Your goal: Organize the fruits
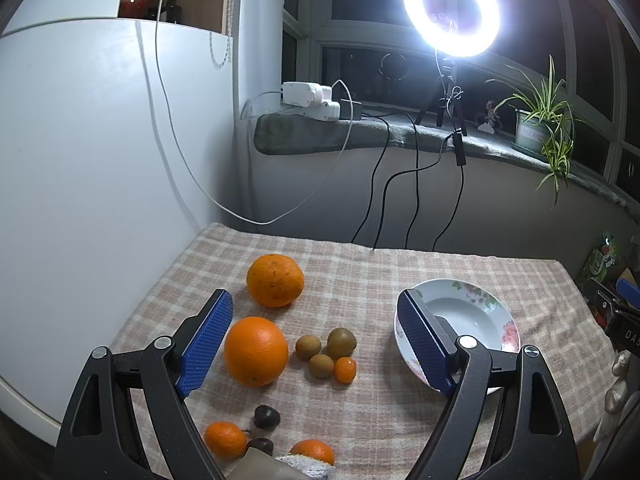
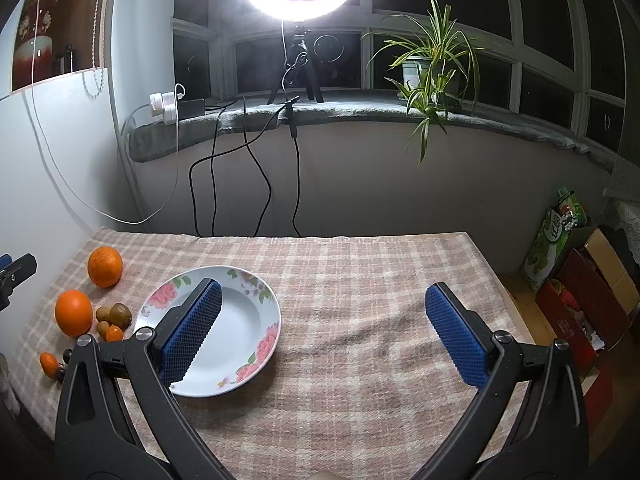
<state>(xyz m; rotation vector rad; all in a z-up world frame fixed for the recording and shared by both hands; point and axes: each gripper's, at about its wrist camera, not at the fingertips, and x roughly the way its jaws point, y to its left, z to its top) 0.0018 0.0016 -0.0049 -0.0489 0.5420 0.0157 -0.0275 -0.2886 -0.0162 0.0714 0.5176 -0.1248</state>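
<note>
Oranges (image 1: 256,351), small brown fruits (image 1: 325,348) beside floral plate (image 1: 505,330), both grippers' fingers (image 1: 206,340) spread wide, holding nothing

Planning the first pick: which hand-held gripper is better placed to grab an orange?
Left. The left hand-held gripper is open above the near orange; the right hand-held gripper sits beyond the plate.

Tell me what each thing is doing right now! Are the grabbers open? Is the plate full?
left gripper: open, holding nothing, above the fruit.
right gripper: open, holding nothing.
plate: empty, upright on the cloth.
two big oranges: loose on the cloth, not on the plate.
small brown fruits: bunched together beside the near orange.
ring light: switched on.
</note>
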